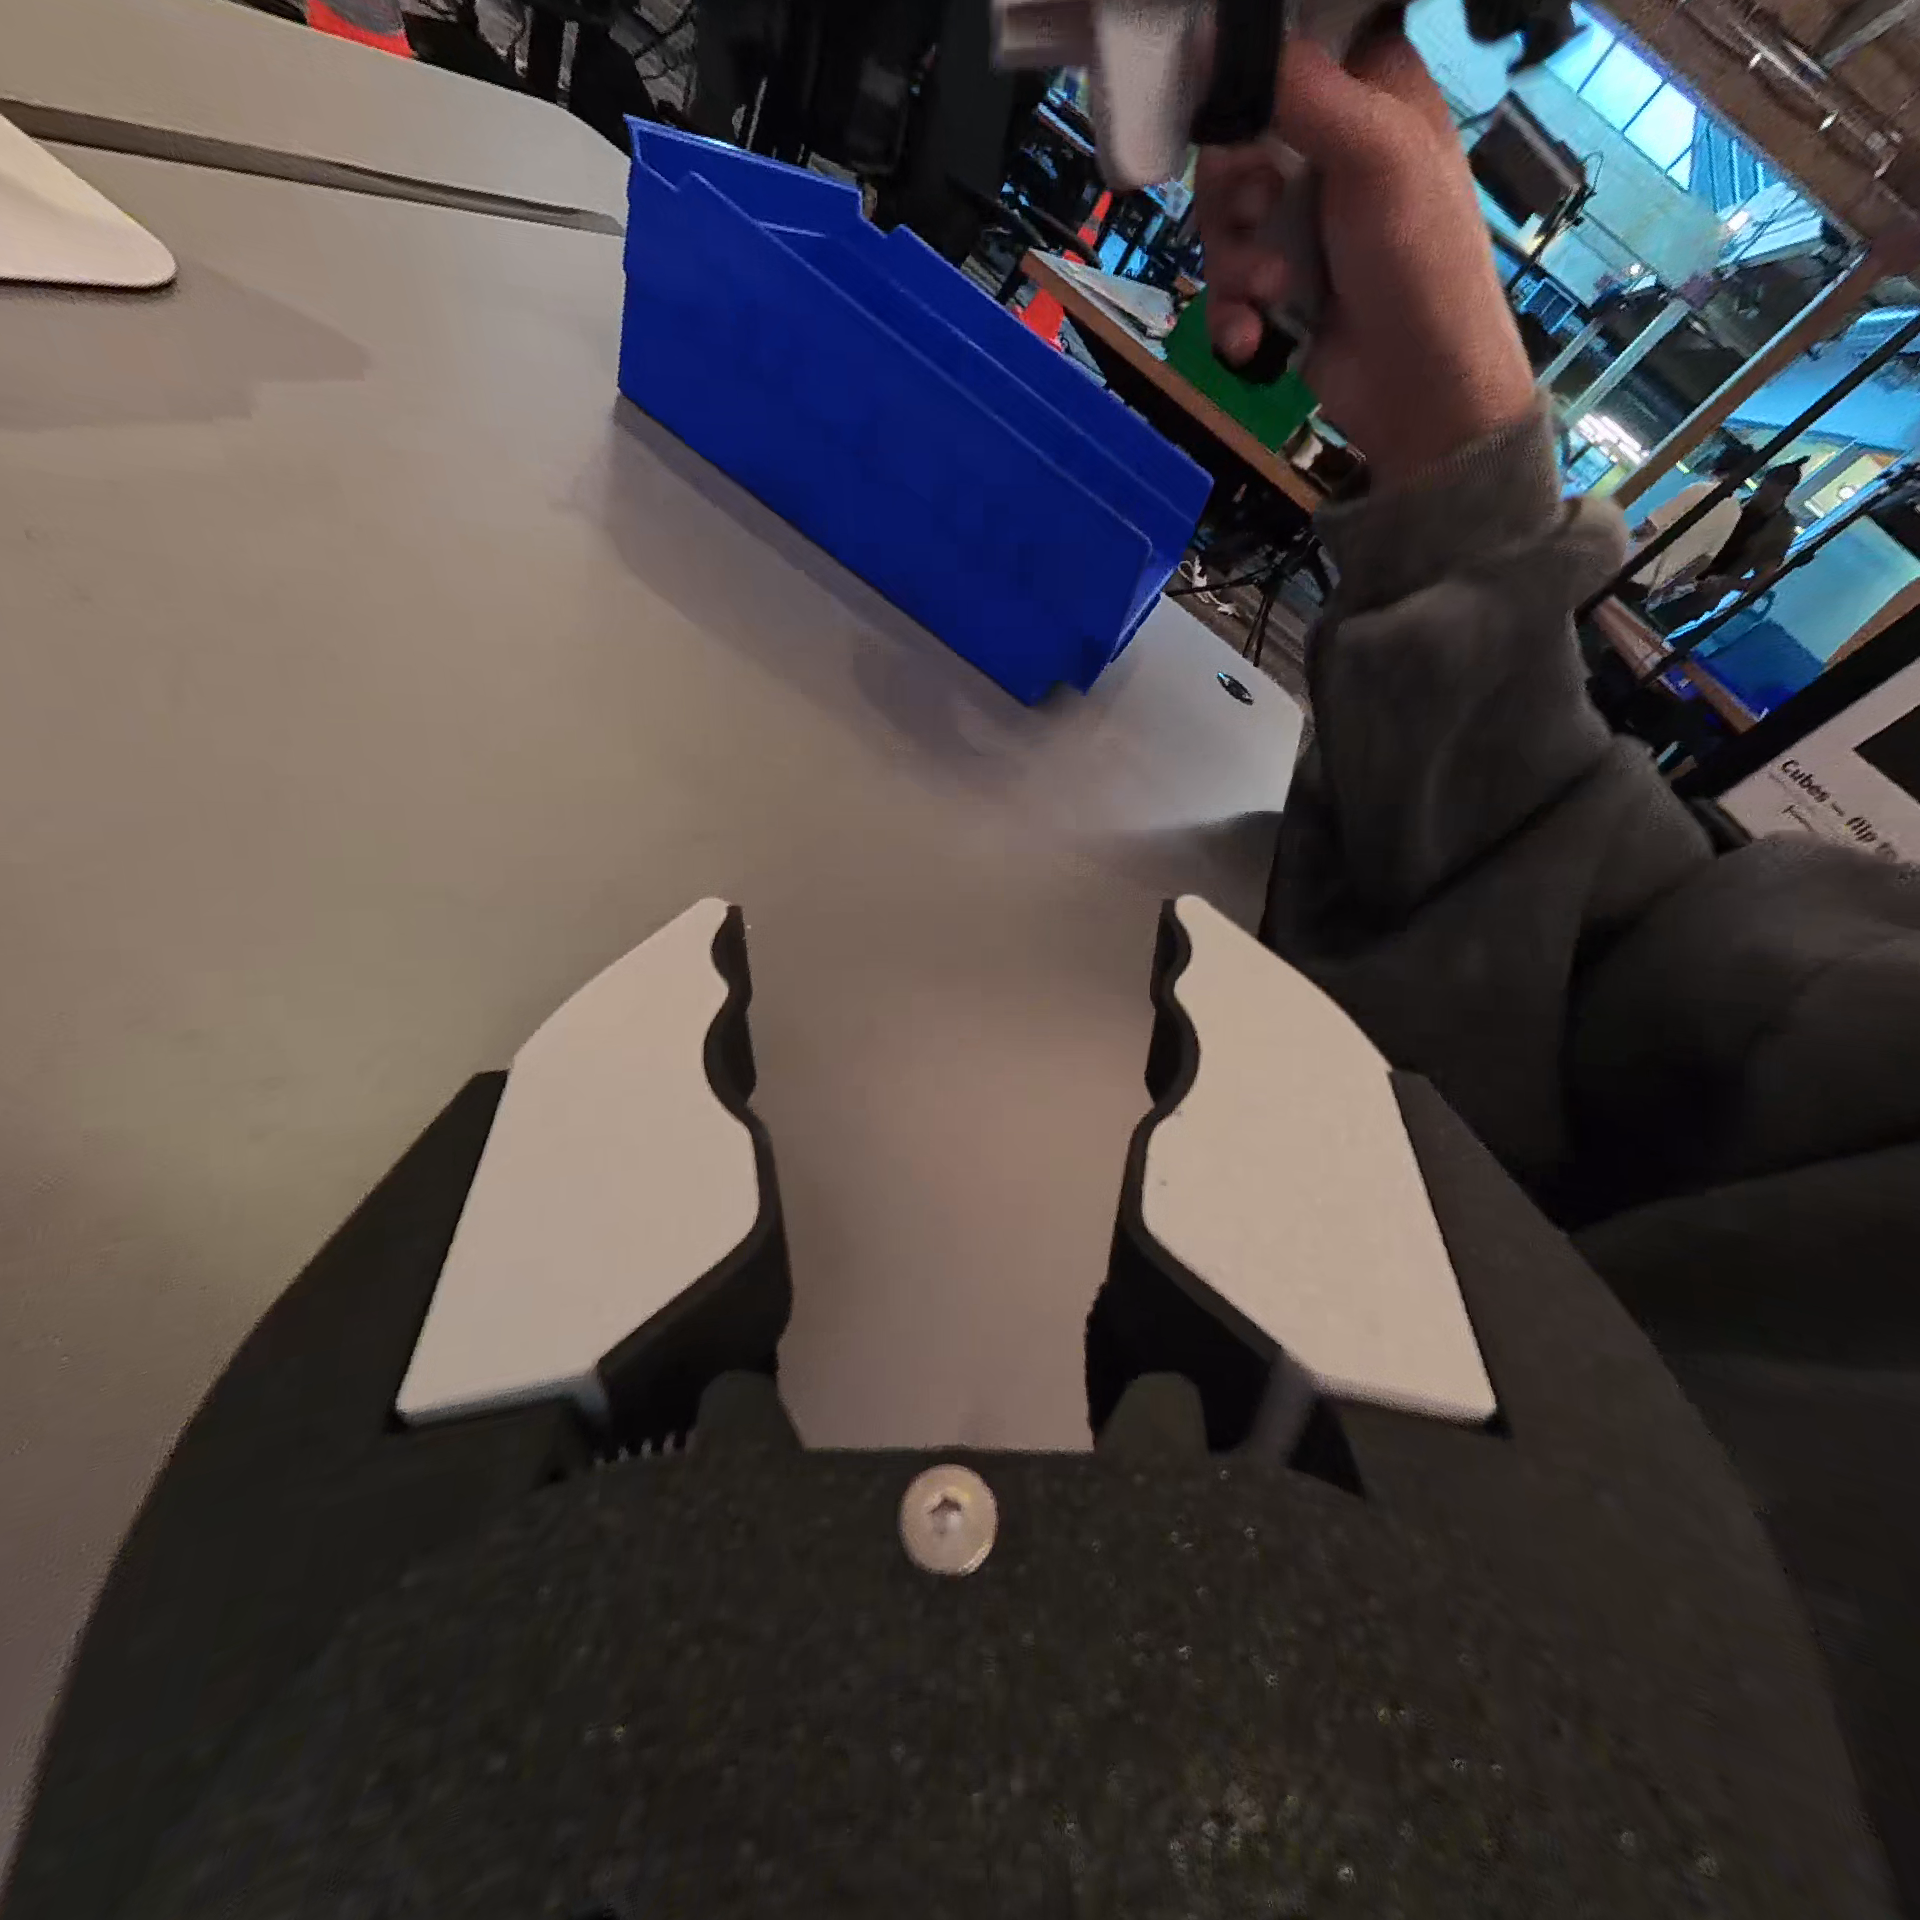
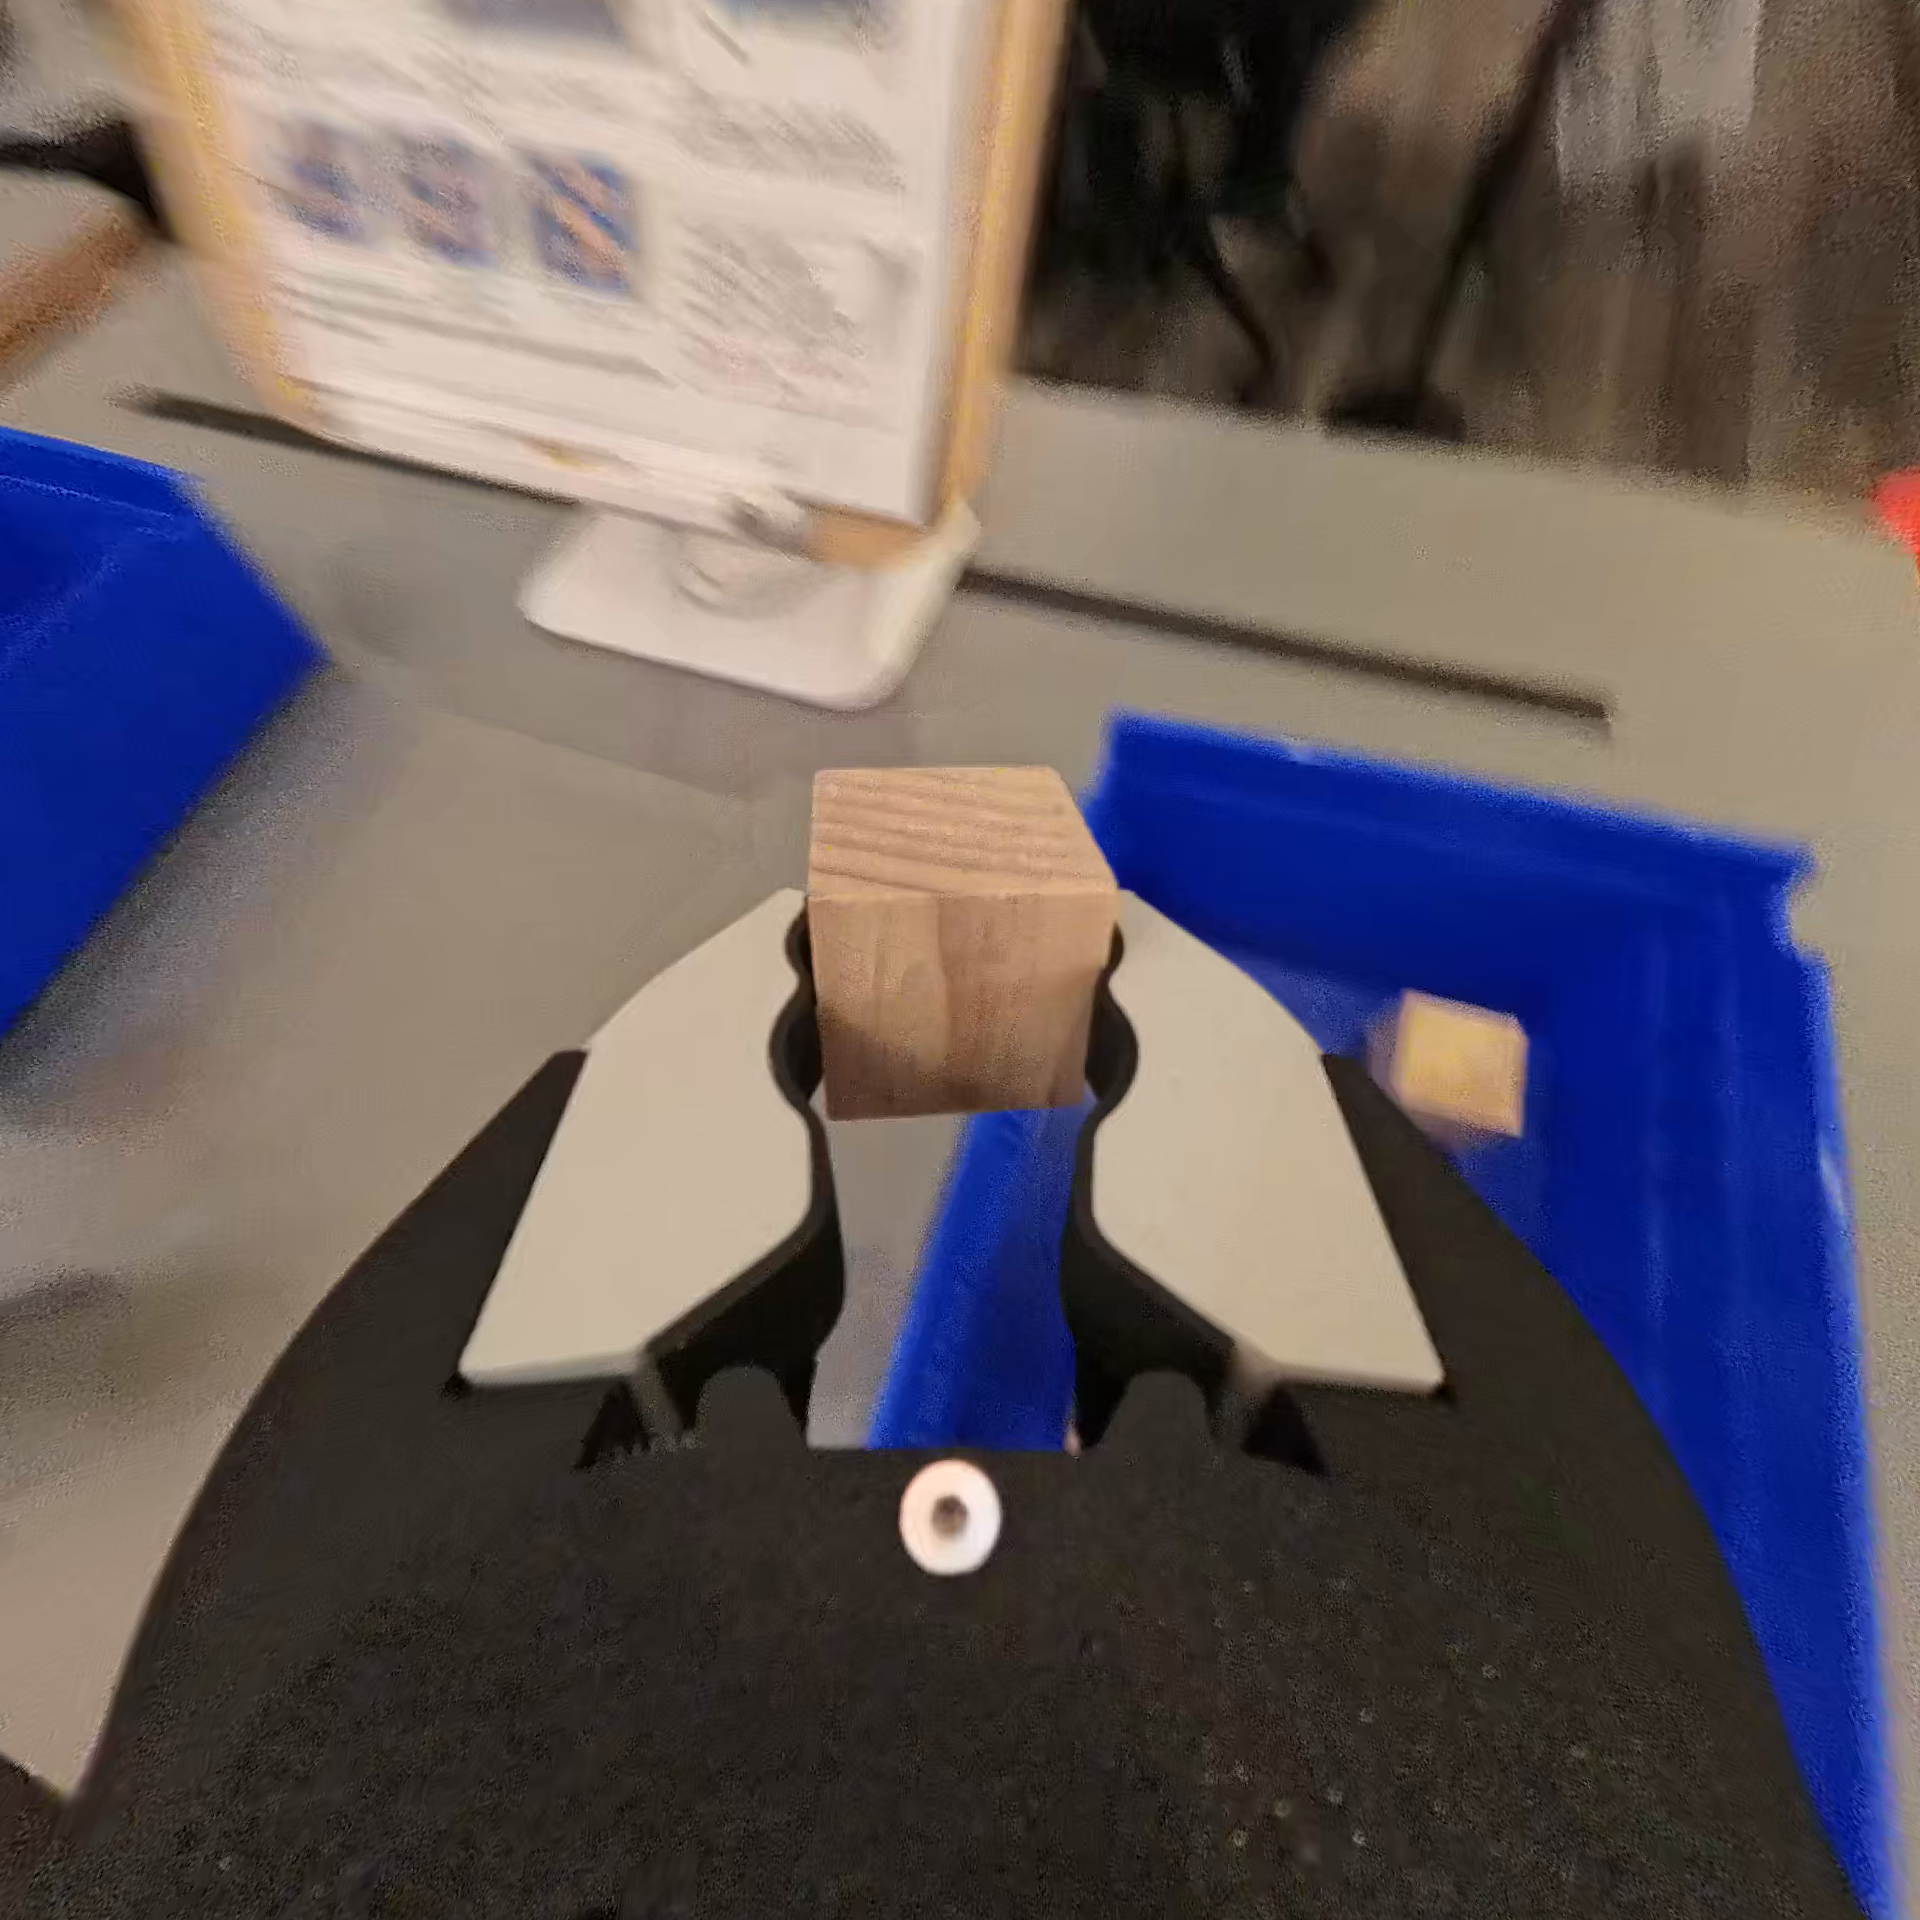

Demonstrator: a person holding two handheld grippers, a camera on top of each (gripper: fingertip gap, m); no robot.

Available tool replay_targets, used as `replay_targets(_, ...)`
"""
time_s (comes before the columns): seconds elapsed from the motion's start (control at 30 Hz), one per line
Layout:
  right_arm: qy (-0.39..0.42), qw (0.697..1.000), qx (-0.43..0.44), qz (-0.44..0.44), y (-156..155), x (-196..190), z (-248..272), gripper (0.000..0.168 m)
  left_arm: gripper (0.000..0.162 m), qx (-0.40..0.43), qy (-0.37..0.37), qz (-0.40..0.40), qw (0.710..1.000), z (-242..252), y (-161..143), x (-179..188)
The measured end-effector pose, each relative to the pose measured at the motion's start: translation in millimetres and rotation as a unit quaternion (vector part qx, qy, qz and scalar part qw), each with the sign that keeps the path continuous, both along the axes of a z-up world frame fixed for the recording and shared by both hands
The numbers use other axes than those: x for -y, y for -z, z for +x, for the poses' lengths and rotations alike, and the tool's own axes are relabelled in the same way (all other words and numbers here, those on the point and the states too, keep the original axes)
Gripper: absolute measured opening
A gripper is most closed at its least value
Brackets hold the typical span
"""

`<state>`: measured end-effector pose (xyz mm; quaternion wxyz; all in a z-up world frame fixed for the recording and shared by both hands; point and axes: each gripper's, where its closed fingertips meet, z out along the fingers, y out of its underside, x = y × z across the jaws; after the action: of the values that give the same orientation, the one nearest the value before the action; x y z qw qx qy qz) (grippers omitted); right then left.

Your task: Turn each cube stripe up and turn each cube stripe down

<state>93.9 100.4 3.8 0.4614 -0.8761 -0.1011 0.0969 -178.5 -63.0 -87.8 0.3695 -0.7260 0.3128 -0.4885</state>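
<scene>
Above the bench (image 2: 520, 935) we count two cubes: our right gripper (image 2: 961, 987) clamps one cube (image 2: 951, 935), another (image 2: 1460, 1060) sits in a blue bin (image 2: 1558, 935) (second bin (image 2: 104, 675) left); our left gripper (image 1: 951, 935) gapes, holding nothing.

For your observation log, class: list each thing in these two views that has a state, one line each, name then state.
Left gripper: open, empty, over the table.
Right gripper: shut on the held cube.
Held cube: lifted, no stripe showing.
Second cube: loose inside the near blue bin.
Far blue bin: upright on the table; contents hidden.
</scene>
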Motion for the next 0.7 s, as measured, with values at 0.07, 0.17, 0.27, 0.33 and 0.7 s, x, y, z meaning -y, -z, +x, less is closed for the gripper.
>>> replay_targets(0.07, 0.07, 0.991, 0.04, -0.107, 30, -20, 38, 0.049, 0.073, -0.013, 0.006, 0.0, 1.0, 1, 4, 0)
replay_targets(0.17, 0.11, 0.96, 0.055, -0.252, 85, -42, 68, 0.049, 0.073, -0.017, 0.02, -0.013, 1.0, 3, 8, 4)
replay_targets(0.27, 0.115, 0.929, 0.067, -0.345, 127, -52, 77, 0.049, 0.073, -0.02, 0.026, -0.018, 0.999, 4, 10, 7)
replay_targets(0.33, 0.119, 0.919, 0.083, -0.367, 144, -60, 82, 0.049, 0.073, -0.02, 0.026, -0.019, 0.999, 3, 9, 7)
replay_targets(0.7, 0.117, 0.898, 0.09, -0.415, 192, -64, 80, 0.049, 0.073, -0.002, 0.046, -0.045, 0.998, 6, 4, 14)
